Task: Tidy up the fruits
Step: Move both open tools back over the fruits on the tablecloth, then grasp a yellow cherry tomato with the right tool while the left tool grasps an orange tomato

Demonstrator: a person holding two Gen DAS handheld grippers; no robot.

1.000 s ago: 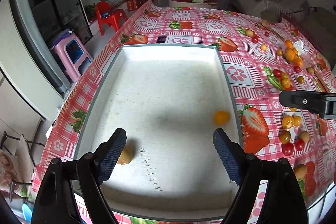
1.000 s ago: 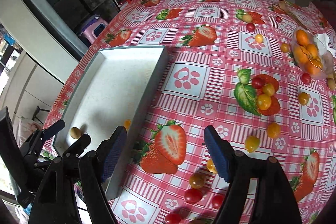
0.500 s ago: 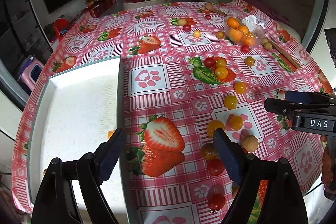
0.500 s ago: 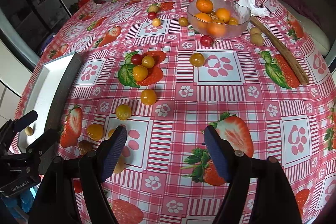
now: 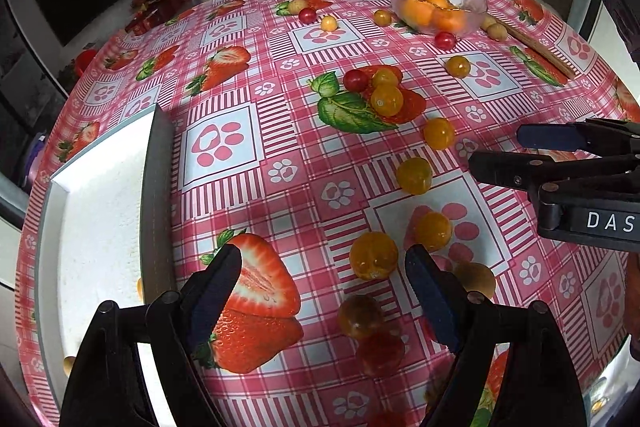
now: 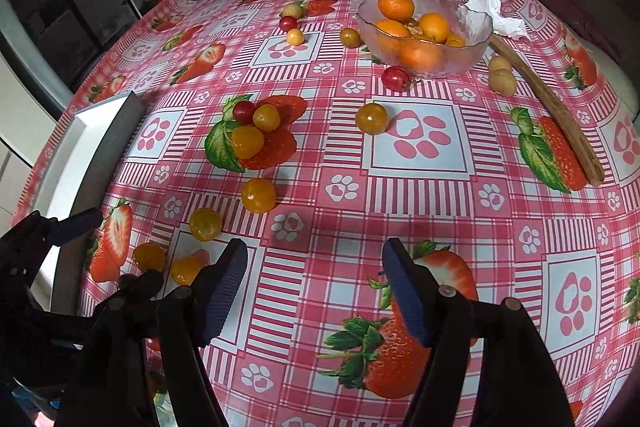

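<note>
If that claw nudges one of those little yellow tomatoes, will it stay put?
Probably not. The yellow tomato is round on a smooth tablecloth, so it would likely roll. Its skin looks glossy, maybe slippery. It seems small and soft, so a hard squeeze could split it.

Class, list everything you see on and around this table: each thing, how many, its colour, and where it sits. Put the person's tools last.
Tablecloth: one, pink check with printed strawberries and paw prints, covering the table.
Tray: one, white inside with grey rim, left edge.
Glass bowl: one, clear, far side, holding oranges.
Tissue: one, white, by the bowl.
Wooden stick: one, brown, right of the bowl.
Small round fruits: many, yellow, orange, red, scattered loose.
Left gripper: black, blue fingers, closing, nothing gripped.
Right gripper: same, closing over bare cloth.
</note>
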